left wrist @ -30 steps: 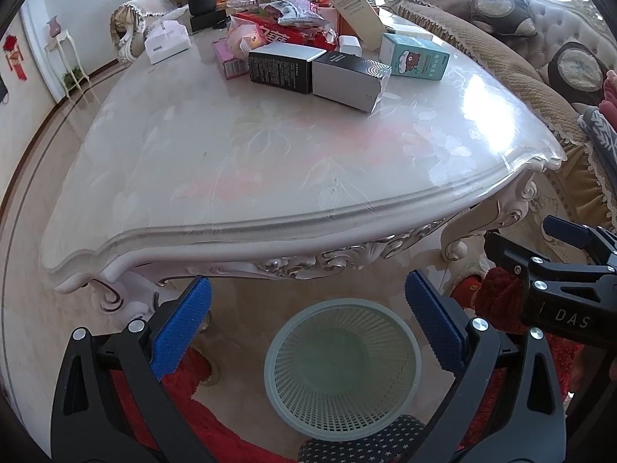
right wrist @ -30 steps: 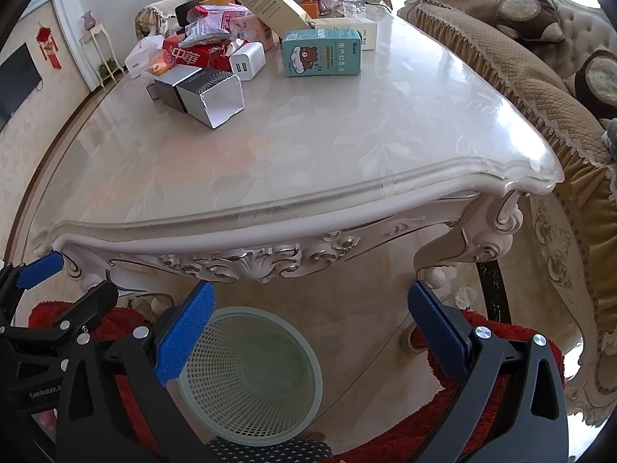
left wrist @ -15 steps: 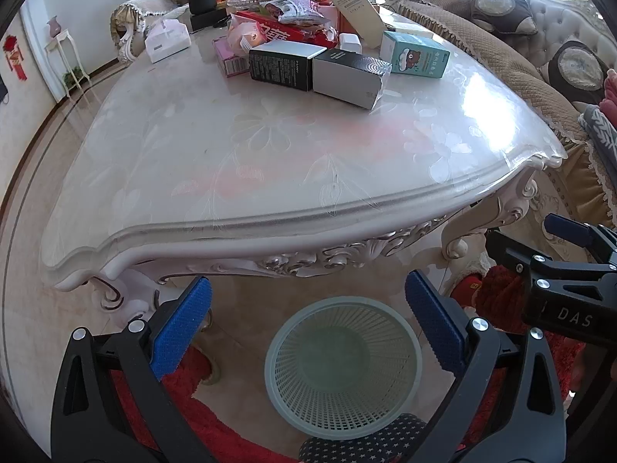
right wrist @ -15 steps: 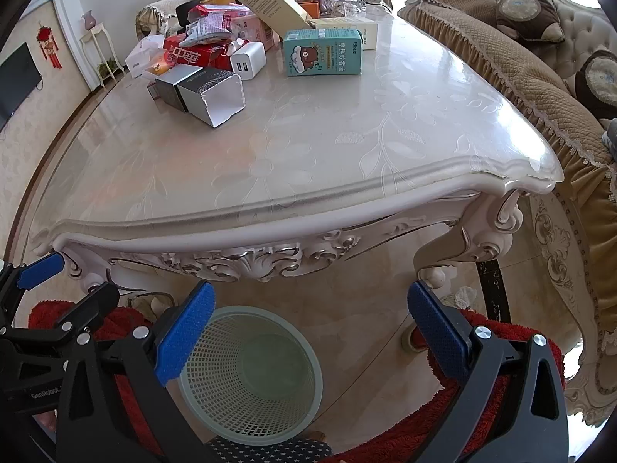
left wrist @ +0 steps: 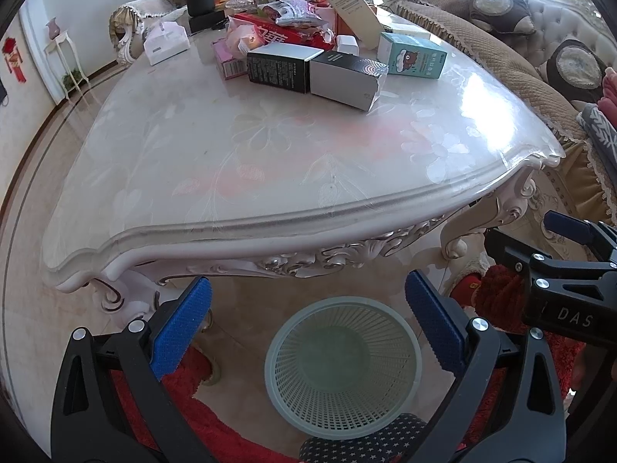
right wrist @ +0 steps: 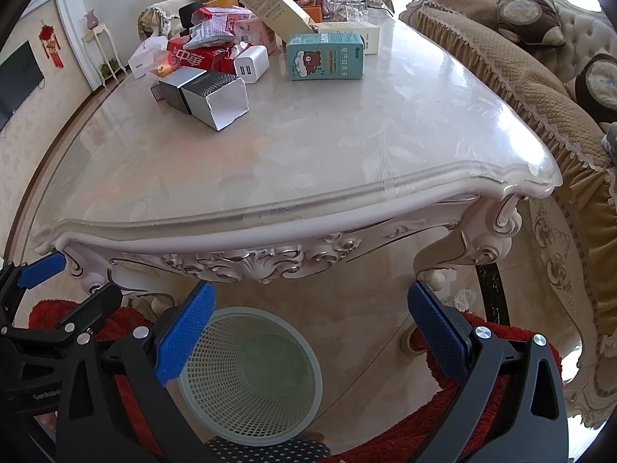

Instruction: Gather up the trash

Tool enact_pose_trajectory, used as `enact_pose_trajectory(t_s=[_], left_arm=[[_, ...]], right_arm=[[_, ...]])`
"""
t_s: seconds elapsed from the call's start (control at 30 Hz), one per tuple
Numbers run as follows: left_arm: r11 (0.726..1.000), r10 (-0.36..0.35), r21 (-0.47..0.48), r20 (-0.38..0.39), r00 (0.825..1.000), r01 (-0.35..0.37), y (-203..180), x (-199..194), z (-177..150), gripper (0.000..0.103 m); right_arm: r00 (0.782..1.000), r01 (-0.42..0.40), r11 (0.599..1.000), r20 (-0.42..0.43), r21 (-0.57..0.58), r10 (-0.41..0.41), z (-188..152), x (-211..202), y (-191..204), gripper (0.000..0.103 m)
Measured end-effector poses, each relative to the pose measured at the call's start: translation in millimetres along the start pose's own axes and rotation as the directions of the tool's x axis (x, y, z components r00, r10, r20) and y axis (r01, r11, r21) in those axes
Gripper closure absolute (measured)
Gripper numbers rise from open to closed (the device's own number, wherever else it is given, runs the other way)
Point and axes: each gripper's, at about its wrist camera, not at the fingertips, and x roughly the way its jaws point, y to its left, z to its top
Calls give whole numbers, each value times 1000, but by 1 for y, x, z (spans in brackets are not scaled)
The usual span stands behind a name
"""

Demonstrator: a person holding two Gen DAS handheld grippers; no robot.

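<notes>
Left wrist view: the left gripper (left wrist: 308, 324) has its blue pads spread wide with nothing between them, held low in front of the table (left wrist: 270, 177) edge. Directly beyond and below the pads, a pale green mesh basket (left wrist: 343, 366) stands on the tiled floor under the table's near edge; its interior appears bare. The right gripper (left wrist: 570, 266) shows at the right margin, side-on, near a red rug (left wrist: 497, 289). On the far part of the table lies a cluster of trash: a black box (left wrist: 279, 69) touching a black-and-white box (left wrist: 347, 79), with a teal box (left wrist: 412, 56) just beside them to the right, and a red carton (left wrist: 285, 36), a pink box (left wrist: 227, 59) and wrappers (left wrist: 289, 9) behind. The near half of the tabletop is bare. A sofa (left wrist: 482, 38) runs along the table's right side. Right wrist view: the right gripper (right wrist: 310, 333) likewise has its pads set wide apart, gripping nothing, above the basket (right wrist: 250, 374), which sits lower left between the fingers. The left gripper (right wrist: 42, 293) appears at the left margin. The black-and-white box (right wrist: 218, 98) lies on its side with its open end toward the camera, the black box (right wrist: 177, 87) touching it; a white charger (right wrist: 250, 63) and the red carton (right wrist: 200, 58) stand behind, and the teal box (right wrist: 326, 57) is apart to the right. Both grippers are well apart from the trash.
</notes>
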Motion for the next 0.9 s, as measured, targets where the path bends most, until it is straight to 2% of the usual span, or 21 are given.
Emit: enact_pose_trajectory(t_s=[0.7,0.8,0.9], left_arm=[[1000,-3,4,-5,1000,3,-2,1,1,6],[1000,-12,-3,1,1000,12,-1,1,1,6],[998,-44,-39,33,998,45,10,-5,9,6]], right_arm=[[1000,-4,1000,5,-8,4,-1,-1,0,7],[999,-23,999,24,-29,23,1,-4,0,7],[995,-40,995,92,-86,48,9,-13,-4,7]])
